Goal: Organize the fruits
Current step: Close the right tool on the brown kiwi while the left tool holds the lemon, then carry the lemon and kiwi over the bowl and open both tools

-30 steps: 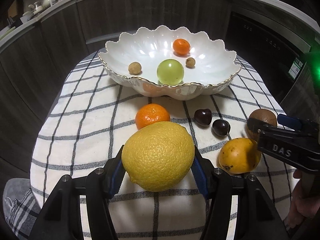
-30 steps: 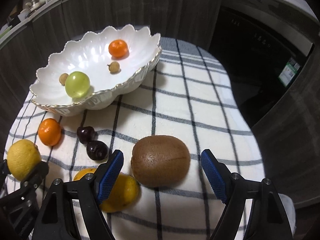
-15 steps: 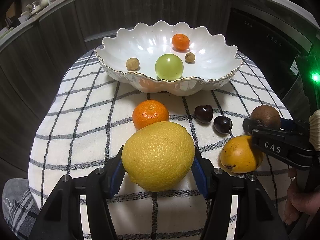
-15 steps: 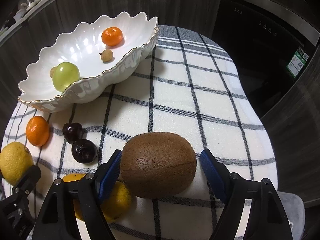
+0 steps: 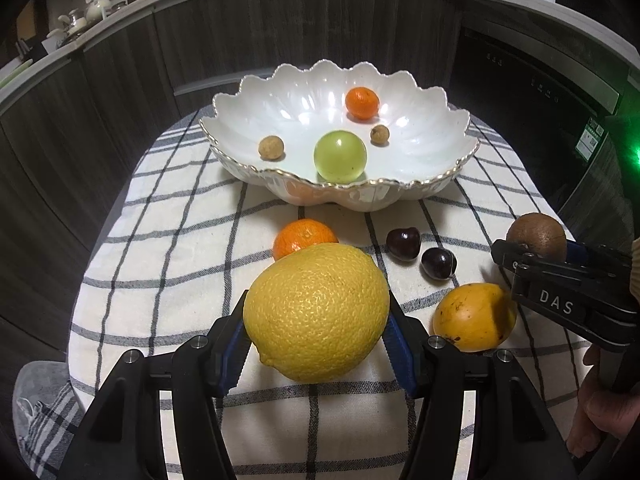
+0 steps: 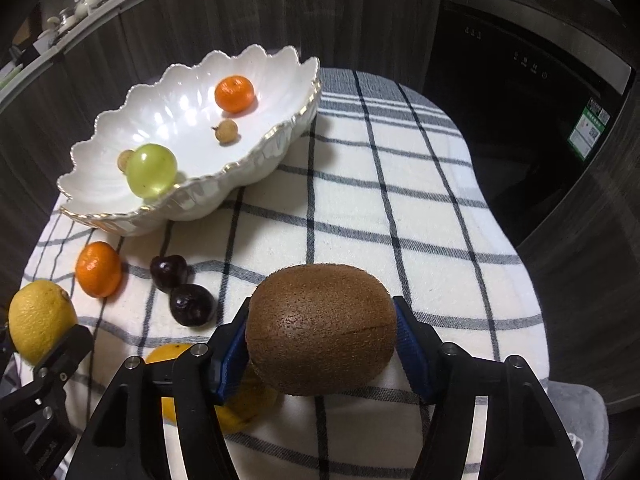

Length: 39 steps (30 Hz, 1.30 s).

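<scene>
My left gripper (image 5: pixel 316 326) is shut on a big yellow lemon (image 5: pixel 316 312) and holds it above the checked cloth. My right gripper (image 6: pixel 320 340) is shut on a brown kiwi (image 6: pixel 320 328), lifted off the cloth; the kiwi also shows in the left wrist view (image 5: pixel 536 234). The white scalloped bowl (image 5: pixel 432 140) holds a green grape (image 5: pixel 340 156), a small orange (image 5: pixel 362 102) and two small brown fruits (image 5: pixel 271 148). On the cloth lie an orange mandarin (image 5: pixel 304 234), two dark cherries (image 5: pixel 438 263) and a yellow-orange fruit (image 5: pixel 472 316).
The small table under the checked cloth (image 6: pixel 400 200) has rounded edges. Dark cabinet fronts (image 5: pixel 120 80) curve around behind it, with a black appliance (image 6: pixel 520 60) at the right. A grey cushion (image 6: pixel 576 412) sits at the table's lower right.
My right gripper has closed on the kiwi and raised it off the cloth. My left gripper has risen with the lemon and moved toward the bowl.
</scene>
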Each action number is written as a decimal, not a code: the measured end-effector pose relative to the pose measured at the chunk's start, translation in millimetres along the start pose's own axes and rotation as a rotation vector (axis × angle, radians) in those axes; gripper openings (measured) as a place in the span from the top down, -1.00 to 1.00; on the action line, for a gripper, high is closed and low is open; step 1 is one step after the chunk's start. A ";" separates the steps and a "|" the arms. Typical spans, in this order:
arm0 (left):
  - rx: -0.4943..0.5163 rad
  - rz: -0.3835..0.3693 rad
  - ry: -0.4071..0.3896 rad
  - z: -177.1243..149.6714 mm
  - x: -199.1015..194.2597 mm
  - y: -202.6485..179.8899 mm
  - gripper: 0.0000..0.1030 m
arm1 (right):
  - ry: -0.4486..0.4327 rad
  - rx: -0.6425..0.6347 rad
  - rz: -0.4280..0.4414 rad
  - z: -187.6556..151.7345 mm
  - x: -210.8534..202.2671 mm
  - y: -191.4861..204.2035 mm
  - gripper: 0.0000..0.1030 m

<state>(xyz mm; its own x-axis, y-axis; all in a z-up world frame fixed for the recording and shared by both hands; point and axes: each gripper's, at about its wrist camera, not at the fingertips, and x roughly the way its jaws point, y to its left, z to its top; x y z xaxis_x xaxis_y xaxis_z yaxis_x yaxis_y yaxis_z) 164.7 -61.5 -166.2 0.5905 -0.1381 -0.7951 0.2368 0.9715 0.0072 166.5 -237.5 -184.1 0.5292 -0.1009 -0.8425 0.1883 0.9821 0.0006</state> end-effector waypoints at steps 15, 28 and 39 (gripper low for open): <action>-0.027 0.001 -0.069 29.2 -20.5 17.2 -0.14 | -0.088 -0.045 0.045 26.0 -45.1 20.2 -0.27; -0.040 -0.010 -0.156 89.3 -19.4 35.1 -0.14 | -0.169 -0.080 0.069 75.5 -60.7 38.3 -0.27; -0.041 -0.024 -0.149 121.0 14.3 41.0 -0.15 | -0.163 -0.072 0.075 107.0 -39.1 46.2 -0.27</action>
<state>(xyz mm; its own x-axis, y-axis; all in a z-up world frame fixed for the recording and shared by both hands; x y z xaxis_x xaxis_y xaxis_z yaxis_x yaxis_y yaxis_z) 276.2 -46.9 -103.9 0.6935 -0.1857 -0.6961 0.2228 0.9741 -0.0379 243.0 -205.2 -93.5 0.6676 -0.0455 -0.7431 0.0863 0.9961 0.0166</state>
